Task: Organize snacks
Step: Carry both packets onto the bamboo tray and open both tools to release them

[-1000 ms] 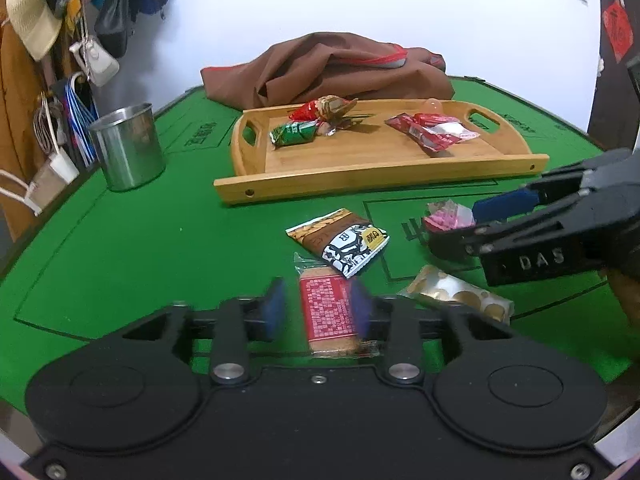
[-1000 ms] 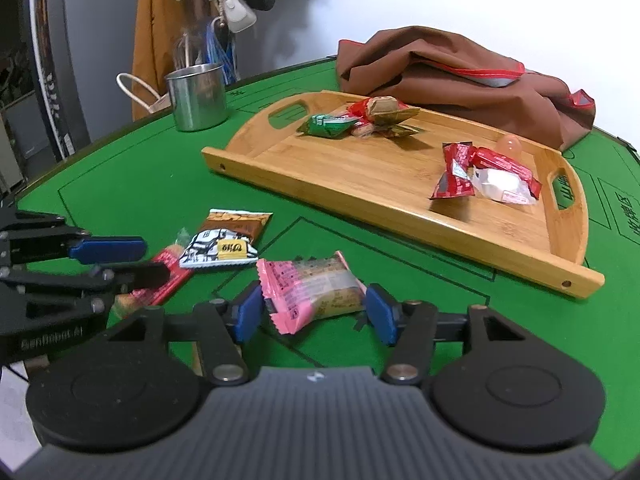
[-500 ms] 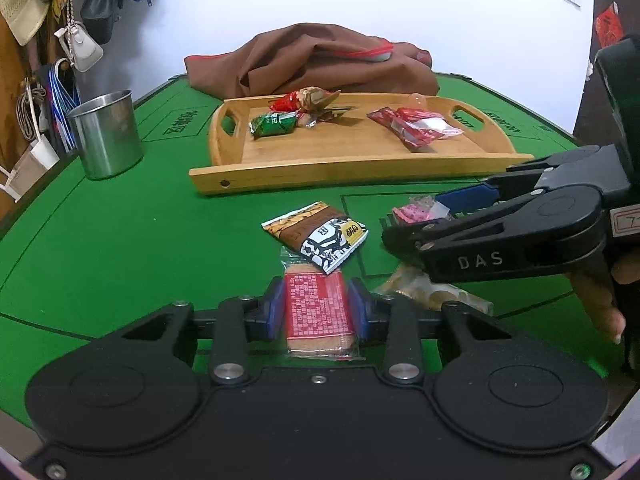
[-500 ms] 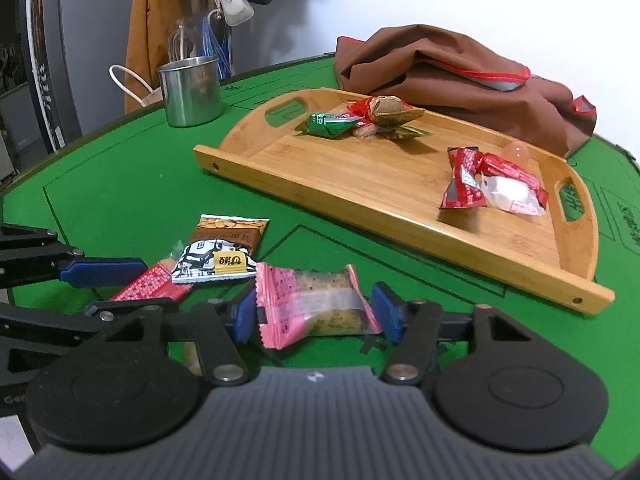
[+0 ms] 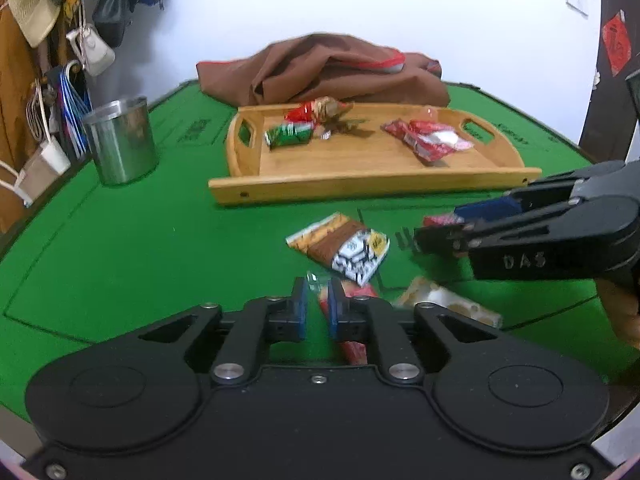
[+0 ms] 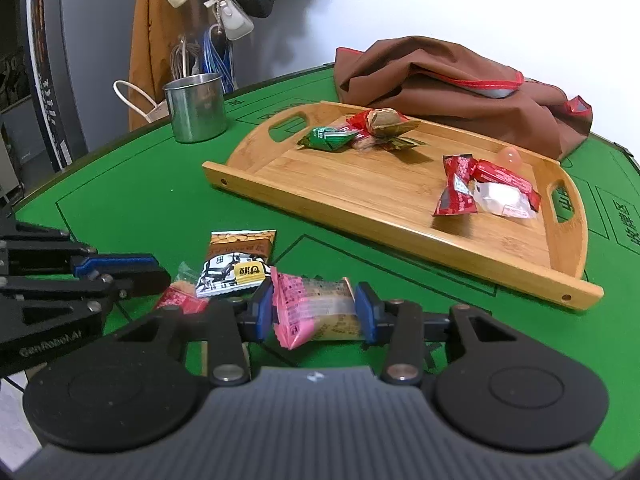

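My left gripper (image 5: 318,308) is shut on the red wafer packet (image 5: 354,346), pinching its near end; the rest trails under the right finger. The right gripper (image 6: 314,312) holds a pink snack packet (image 6: 312,308) crosswise. Its jaws are closing, both pads touch the packet's ends and the wrapper buckles. A brown-and-white packet (image 5: 344,244) lies flat between the two grippers. Near the right gripper (image 5: 436,226) lies a beige packet (image 5: 448,306). Beyond them stands the wooden tray (image 5: 360,188) with a green candy (image 5: 288,136) and red wrappers (image 5: 424,142) in it.
A steel cup (image 5: 120,140) stands on the green felt table (image 5: 120,240) left of the tray. A brown cloth (image 5: 328,72) is heaped behind the tray. Bags and a hat hang at the far left. A person's hand (image 5: 620,312) grips the right tool.
The left jaws went from wide apart to nearly together on the red packet, which turned on edge. The right jaws narrowed onto the pink packet, crumpling it.
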Motion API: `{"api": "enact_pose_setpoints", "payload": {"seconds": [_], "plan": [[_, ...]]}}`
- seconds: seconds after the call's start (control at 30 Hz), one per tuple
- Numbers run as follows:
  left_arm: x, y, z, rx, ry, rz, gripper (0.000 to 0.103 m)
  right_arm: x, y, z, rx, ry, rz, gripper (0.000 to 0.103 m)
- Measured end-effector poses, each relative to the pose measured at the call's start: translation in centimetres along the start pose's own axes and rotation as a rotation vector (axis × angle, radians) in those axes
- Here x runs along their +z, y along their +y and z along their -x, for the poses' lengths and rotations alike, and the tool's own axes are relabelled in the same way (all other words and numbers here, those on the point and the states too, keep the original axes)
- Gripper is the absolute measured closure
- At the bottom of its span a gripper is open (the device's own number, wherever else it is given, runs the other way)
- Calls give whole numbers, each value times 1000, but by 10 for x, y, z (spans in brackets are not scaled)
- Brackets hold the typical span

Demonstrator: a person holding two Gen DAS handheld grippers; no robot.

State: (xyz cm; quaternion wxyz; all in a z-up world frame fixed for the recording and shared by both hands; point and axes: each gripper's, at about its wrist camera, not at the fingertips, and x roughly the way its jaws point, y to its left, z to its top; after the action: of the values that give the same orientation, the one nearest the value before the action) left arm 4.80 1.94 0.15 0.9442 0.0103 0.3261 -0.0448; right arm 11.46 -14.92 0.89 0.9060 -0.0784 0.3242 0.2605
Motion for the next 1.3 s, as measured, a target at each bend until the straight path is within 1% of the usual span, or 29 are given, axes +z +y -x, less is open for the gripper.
{"api": "enact_pose_setpoints", "payload": {"seconds": [0.03, 0.1, 0.13, 0.17, 0.27, 0.33, 0.37, 0.43, 0.47, 0.57, 0.63, 0.73, 0.77, 0.83, 0.87, 0.93, 1.03, 1.1, 1.17, 1.23, 1.27, 1.3], "plan": [[-2, 0, -1, -6, 7, 7, 89, -1, 0, 1, -4, -4, 1, 56], [-4, -2, 0, -8, 3, 4, 77, -2, 0, 3, -14, -9, 2, 55], [-4, -2, 1, -13, 2, 7, 59, -3, 0, 4, -16, -13, 4, 55], [-4, -4, 1, -28, 3, 9, 52, -4, 0, 5, -18, -16, 2, 55], [-5, -9, -5, -60, 25, 9, 53, -4, -2, 9, -28, -27, -1, 55], [-7, -14, -9, -36, 13, -13, 54, -4, -3, 11, -32, -31, -5, 55], [-7, -16, -10, -21, 7, -27, 56, -4, -4, 13, -32, -32, -11, 55], [-7, -18, -9, -23, 0, -26, 67, -6, -6, 15, -26, -28, -18, 56], [-6, -18, -9, -30, 5, -25, 68, -7, -7, 16, -22, -27, -20, 55], [-4, -16, -8, -56, 14, -20, 68, -10, -9, 16, -15, -16, -19, 48], [-4, -15, -6, -45, 9, -25, 68, -13, -8, 15, -9, -4, -18, 42], [-3, -11, -4, -36, 4, -15, 68, -17, -8, 12, -13, 4, -16, 39], [-2, -10, -3, -33, 1, -13, 70, -18, -8, 12, -12, 6, -19, 38], [0, -7, -1, -24, -7, -9, 70, -18, -8, 11, -10, 11, -25, 33], [0, -6, 0, -21, -10, -8, 70, -18, -9, 9, -12, 15, -31, 31], [2, -4, 1, -15, -17, -7, 70, -18, -12, 6, -12, 23, -51, 25], [4, -2, 1, -6, -21, -4, 70, -18, -16, 2, -7, 30, -93, 22], [5, -1, 2, 1, -26, -4, 70, -16, -15, 1, -11, 41, -90, 22], [6, 0, 3, 3, -33, -1, 70, -16, -10, 2, -16, 47, -68, 33], [7, 1, 5, 1, -41, 4, 70, -16, -5, 3, -22, 45, -34, 39], [8, 2, 6, 1, -46, 6, 70, -16, -3, 5, -16, 37, -19, 45], [9, 2, 7, 3, -51, 7, 70, -15, 0, 7, -21, 33, -7, 49]]}}
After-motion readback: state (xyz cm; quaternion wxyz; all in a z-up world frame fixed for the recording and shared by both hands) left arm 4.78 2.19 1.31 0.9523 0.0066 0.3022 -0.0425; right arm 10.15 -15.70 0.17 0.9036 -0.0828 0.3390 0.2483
